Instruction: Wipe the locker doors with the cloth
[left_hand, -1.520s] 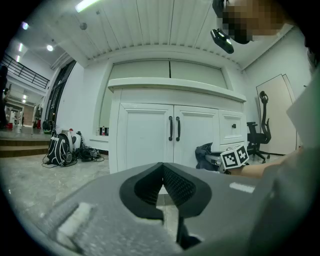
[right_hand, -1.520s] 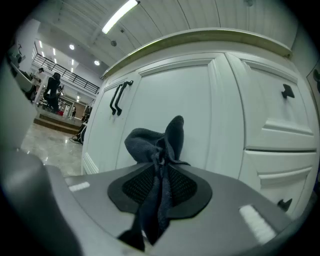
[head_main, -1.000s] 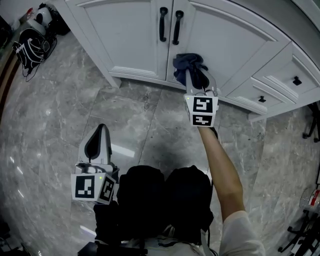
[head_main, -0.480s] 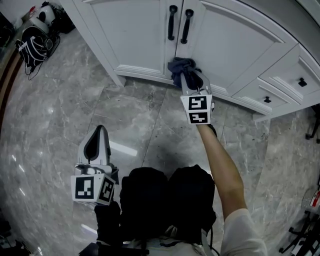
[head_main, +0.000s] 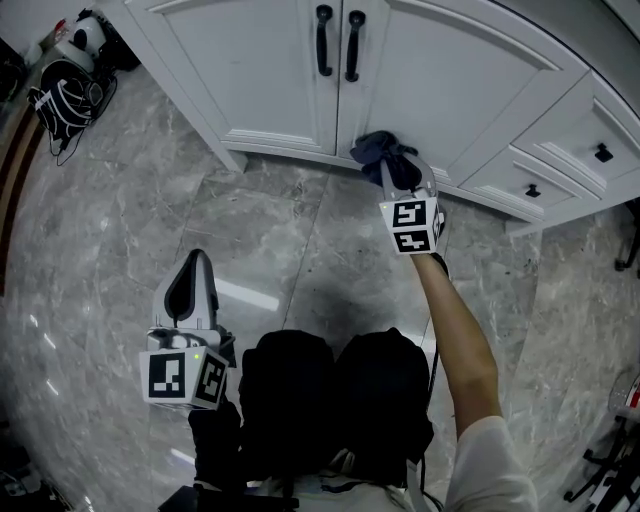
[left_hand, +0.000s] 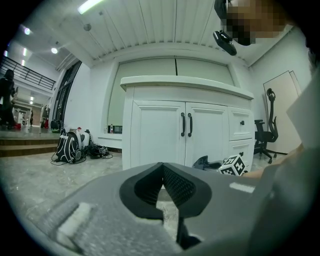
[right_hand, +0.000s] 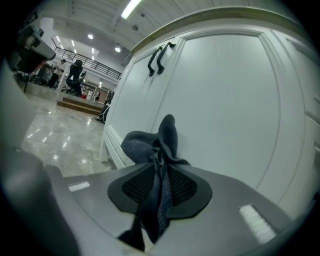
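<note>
1. Your right gripper (right_hand: 160, 176) is clamped on the dark blue crumpled cloth (right_hand: 149, 142). Squeeze it tight so the cloth can't slip out.
2. The cloth sits low on the white right-hand cupboard door (head_main: 455, 75). It is well below the two black door handles (head_main: 352, 45) and a little to their right. It looks to be touching the door near the bottom edge.
3. Press the soft bunched end on the door, not the hard jaw tips, or you may scratch the paint.
4. I think this low spot is the end of one stroke. Start the next strip just beside it, and let each strip cover a bit of its neighbour.
5. Wipe close around the handles too, since hands make that part dirty.
6. The white left-hand door (head_main: 250, 70), on the other side of the handles, may need a wipe as well. I cannot tell if it is clean.
7. Your left gripper (head_main: 200, 262) has its jaws together with nothing in them. It hangs far below the handles, over the grey stone floor (head_main: 120, 230). Leave it there, out of the way.
</note>
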